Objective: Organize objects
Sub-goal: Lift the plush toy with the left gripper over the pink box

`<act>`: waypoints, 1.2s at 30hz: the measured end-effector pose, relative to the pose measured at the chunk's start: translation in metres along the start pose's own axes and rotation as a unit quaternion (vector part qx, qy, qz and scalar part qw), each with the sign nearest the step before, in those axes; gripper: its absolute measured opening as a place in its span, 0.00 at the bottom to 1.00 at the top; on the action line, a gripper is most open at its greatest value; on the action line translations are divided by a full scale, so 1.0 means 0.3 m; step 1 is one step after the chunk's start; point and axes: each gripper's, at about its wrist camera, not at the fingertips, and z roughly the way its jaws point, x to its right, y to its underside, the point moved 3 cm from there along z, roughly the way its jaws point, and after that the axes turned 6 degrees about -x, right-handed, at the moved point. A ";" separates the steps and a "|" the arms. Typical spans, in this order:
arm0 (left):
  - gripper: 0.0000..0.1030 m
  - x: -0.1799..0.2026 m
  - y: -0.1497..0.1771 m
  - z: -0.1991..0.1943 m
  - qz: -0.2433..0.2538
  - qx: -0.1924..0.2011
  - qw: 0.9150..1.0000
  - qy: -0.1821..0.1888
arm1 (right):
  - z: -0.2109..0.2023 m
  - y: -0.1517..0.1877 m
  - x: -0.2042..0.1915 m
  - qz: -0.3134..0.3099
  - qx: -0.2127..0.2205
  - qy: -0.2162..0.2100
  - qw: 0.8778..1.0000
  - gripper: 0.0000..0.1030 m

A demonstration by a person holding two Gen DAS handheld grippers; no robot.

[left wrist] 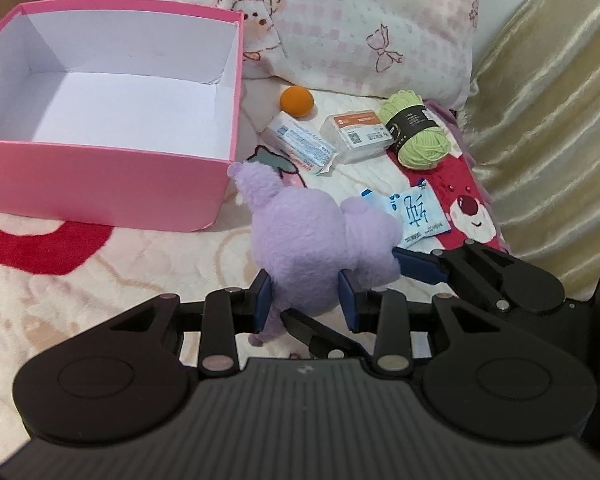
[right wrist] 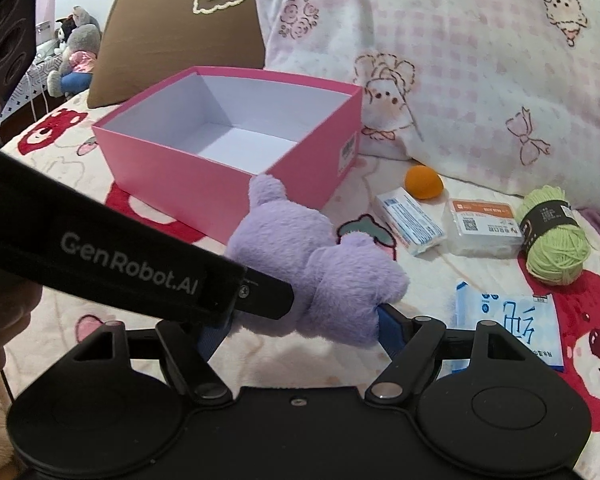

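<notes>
A purple plush toy (left wrist: 312, 232) (right wrist: 292, 248) hangs just in front of the open, empty pink box (left wrist: 100, 184) (right wrist: 204, 188), over the bed's blanket. My left gripper (left wrist: 305, 296) is shut on the toy's lower part, blue pads pressed into the fur on both sides. My right gripper (right wrist: 304, 328) has its jaws wide around the toy's other end, pads against the fur. One of its fingers (left wrist: 416, 265) shows in the left wrist view, touching the toy's right side. The left gripper's black body (right wrist: 140, 272) crosses the right wrist view.
To the right of the box lie an orange ball (left wrist: 297, 101), a white packet (left wrist: 300, 144), a clear plastic case (left wrist: 358, 134), green yarn (left wrist: 416, 136) and a blue-white sachet (left wrist: 414, 212). A pink pillow (left wrist: 360, 20) rises behind, a gold curtain (left wrist: 540, 120) at right.
</notes>
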 end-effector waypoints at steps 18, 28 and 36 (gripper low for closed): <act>0.34 -0.019 -0.032 -0.218 0.028 0.041 0.998 -0.035 | -0.112 -0.114 -0.113 -0.029 0.024 -0.024 0.999 0.78; 0.35 -0.066 -0.059 -0.265 0.015 0.064 0.997 -0.044 | -0.115 -0.188 -0.159 -0.050 0.033 -0.025 0.998 0.78; 0.35 -0.127 -0.087 -0.286 0.002 0.079 0.996 -0.043 | -0.104 -0.257 -0.201 -0.080 0.042 -0.018 0.996 0.77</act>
